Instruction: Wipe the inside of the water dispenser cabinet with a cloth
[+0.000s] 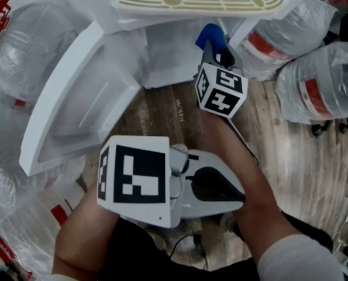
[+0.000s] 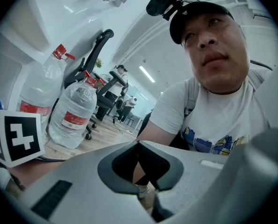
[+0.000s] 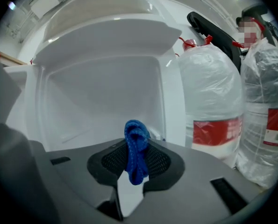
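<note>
Cloth (image 3: pixel 137 149) is bunching in the right gripper's (image 3: pixel 138 164) pinching jaws before the open cabinet (image 3: pixel 101 92), door (image 1: pixel 74 98) standing left, bottles (image 3: pixel 211 97) crowding right; only its own view is showing the left gripper's (image 2: pixel 139 146) jaws pressed together, empty

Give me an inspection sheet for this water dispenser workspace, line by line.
Surface: wooden plank floor.
Job's things: dispenser cabinet open, white inside; door open; blue cloth.
Clutter: large water bottles crowd both sides.
Grippers: right gripper shut on the cloth at the cabinet mouth; left gripper shut, empty, facing the person.
Cables: black cable on the floor.
Surroundings: office chairs, people behind.
</note>
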Available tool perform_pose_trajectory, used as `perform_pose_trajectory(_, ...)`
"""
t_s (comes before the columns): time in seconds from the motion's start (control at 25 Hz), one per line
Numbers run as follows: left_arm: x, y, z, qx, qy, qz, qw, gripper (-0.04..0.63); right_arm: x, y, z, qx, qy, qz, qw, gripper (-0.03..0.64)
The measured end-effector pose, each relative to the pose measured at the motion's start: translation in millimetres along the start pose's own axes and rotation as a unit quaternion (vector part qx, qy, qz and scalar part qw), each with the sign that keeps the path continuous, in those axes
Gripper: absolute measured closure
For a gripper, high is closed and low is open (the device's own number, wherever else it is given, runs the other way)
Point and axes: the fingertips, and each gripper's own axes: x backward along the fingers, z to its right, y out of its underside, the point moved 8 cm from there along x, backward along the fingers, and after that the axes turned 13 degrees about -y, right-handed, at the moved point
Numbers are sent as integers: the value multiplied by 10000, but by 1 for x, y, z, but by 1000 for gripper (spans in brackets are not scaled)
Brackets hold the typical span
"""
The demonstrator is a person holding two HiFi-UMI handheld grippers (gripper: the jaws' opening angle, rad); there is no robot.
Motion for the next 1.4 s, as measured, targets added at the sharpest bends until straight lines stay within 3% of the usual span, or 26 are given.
perform_pose_trajectory(0.2, 9, 0, 0, 19, -192, 10, 9998, 594, -35, 9, -8, 132, -146, -82, 9998, 534)
perform_pose_trajectory(0.64, 18, 10, 5, 132, -433, -160, 9988, 594, -95, 18, 15, 72, 173, -197, 9996, 535)
perform_pose_trajectory(1.0, 9, 11, 2, 90, -283, -167, 9994, 594, -64, 25, 15, -94, 402, -288, 9987, 535)
perform_pose_trajectory(1.4, 6, 8, 2, 63, -193, 14, 9998, 594, -15, 40, 24, 152, 429, -503, 9977, 535)
